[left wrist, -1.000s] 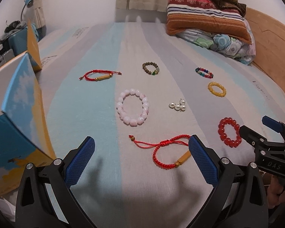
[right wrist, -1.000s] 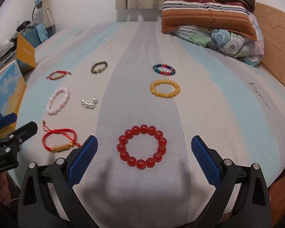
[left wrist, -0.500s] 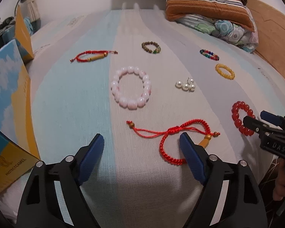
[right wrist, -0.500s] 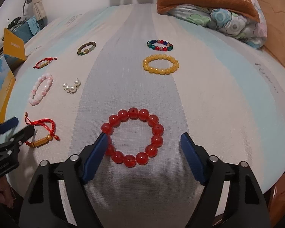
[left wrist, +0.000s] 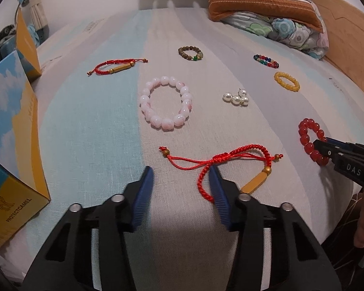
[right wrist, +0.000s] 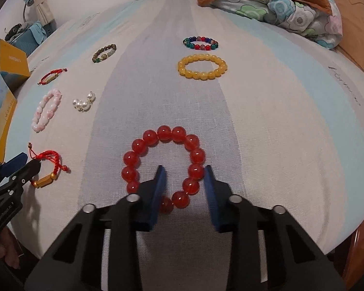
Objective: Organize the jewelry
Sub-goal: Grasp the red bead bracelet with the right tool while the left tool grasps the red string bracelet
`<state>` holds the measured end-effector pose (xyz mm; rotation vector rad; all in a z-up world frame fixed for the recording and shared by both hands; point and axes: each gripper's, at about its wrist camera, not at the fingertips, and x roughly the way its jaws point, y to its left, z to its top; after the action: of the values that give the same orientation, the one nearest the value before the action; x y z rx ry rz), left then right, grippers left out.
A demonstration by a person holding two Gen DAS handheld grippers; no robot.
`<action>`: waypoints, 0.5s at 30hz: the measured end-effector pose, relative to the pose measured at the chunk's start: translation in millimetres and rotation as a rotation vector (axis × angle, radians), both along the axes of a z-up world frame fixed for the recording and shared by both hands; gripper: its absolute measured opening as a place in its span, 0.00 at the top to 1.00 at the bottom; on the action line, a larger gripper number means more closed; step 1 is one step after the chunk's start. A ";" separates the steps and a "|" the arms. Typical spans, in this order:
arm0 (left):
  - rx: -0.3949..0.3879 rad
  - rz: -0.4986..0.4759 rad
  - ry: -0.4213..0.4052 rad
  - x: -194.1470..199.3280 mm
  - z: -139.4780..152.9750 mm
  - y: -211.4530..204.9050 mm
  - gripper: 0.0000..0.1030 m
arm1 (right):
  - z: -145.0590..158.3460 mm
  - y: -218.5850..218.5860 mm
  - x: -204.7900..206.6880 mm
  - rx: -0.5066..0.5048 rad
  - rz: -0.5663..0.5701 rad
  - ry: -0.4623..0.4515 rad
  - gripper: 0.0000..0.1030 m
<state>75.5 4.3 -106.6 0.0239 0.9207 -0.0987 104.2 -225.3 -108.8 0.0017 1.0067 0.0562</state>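
Right wrist: both tongs closing on bracelets

Right gripper (right wrist: 183,178) has just been narrowing; its jaws straddle the near beads of the red bead bracelet (right wrist: 163,166), pads not clearly pressing yet. Left gripper (left wrist: 180,180) has also been closing, half-narrowed, bare sheet between the pads; the red cord bracelet (left wrist: 227,167) lies against its right finger, ungripped. Both dropped lower than a second ago. Likely two simultaneous pickups. Everything lies on the striped bedsheet (right wrist: 279,121); box (left wrist: 9,133) at left.
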 end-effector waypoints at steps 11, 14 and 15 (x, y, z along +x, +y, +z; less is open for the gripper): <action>-0.018 0.004 0.004 -2.6 2.4 4.8 0.97 | 2.5 -4.6 -2.1 0.024 -0.013 -0.019 0.87; -0.018 0.005 0.004 -3.5 3.5 5.8 0.97 | 4.8 -5.6 -3.1 0.032 -0.019 -0.027 0.87; -0.018 0.005 0.002 -3.7 3.4 5.5 0.97 | 5.5 -5.3 -3.4 0.031 -0.019 -0.029 0.87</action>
<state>71.8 9.7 -103.2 0.0045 0.9218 -0.1029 100.8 -230.6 -103.2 0.0387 0.9761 0.0540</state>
